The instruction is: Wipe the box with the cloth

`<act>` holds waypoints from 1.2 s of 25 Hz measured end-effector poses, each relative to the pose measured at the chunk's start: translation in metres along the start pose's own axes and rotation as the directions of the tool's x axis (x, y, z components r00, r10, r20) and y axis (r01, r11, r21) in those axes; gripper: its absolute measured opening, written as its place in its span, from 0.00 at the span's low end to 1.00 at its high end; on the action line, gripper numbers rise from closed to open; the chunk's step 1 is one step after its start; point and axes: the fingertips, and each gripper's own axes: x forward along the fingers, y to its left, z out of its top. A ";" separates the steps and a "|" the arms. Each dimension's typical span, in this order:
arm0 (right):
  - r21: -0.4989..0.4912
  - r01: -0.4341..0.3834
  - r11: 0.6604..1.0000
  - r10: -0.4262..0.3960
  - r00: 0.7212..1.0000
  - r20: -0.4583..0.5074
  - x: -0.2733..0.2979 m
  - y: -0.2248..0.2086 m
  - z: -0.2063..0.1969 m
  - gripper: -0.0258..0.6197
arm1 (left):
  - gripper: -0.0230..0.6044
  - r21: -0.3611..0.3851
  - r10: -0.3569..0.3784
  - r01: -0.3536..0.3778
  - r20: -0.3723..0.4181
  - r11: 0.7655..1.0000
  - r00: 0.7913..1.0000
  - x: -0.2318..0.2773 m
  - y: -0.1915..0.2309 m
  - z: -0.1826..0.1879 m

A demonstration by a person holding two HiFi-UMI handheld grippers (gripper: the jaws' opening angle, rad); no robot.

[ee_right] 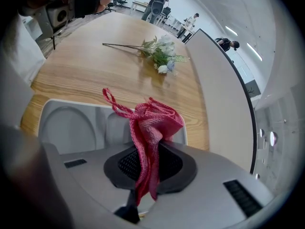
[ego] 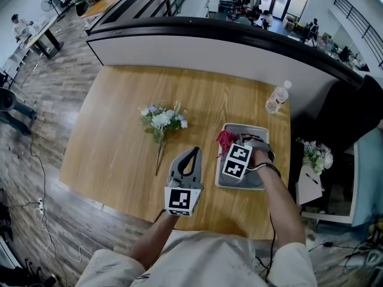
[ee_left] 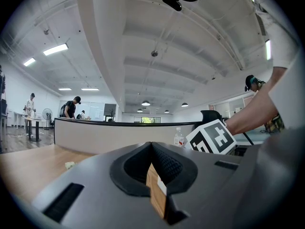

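Right gripper view: the right claw (ee_right: 145, 163) clamps a crumpled pink-red woven cloth (ee_right: 153, 120), bunched above the grey box (ee_right: 71, 123) on the worktop (ee_right: 95, 66). The left claw (ee_left: 151, 149) is closed on nothing.

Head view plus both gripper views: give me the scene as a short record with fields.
right tongs: shut on the red cloth, over the grey box
left tongs: shut, nothing between them, over the wooden table, left of the box
box: on the table, toward its right side
cloth touching box: cannot tell
also on table: flowers, water bottle
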 end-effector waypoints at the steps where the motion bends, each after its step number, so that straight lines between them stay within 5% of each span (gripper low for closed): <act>1: 0.000 -0.001 1.000 0.001 1.000 0.000 -0.001 0.001 0.000 0.13 | 0.06 0.000 -0.005 0.005 0.003 1.000 1.000 0.000 -0.001 0.001; 30: 0.000 -0.044 0.999 0.044 0.999 0.025 -0.020 0.033 0.001 0.13 | 0.06 0.000 -0.014 0.014 0.007 1.000 1.000 -0.004 -0.003 0.002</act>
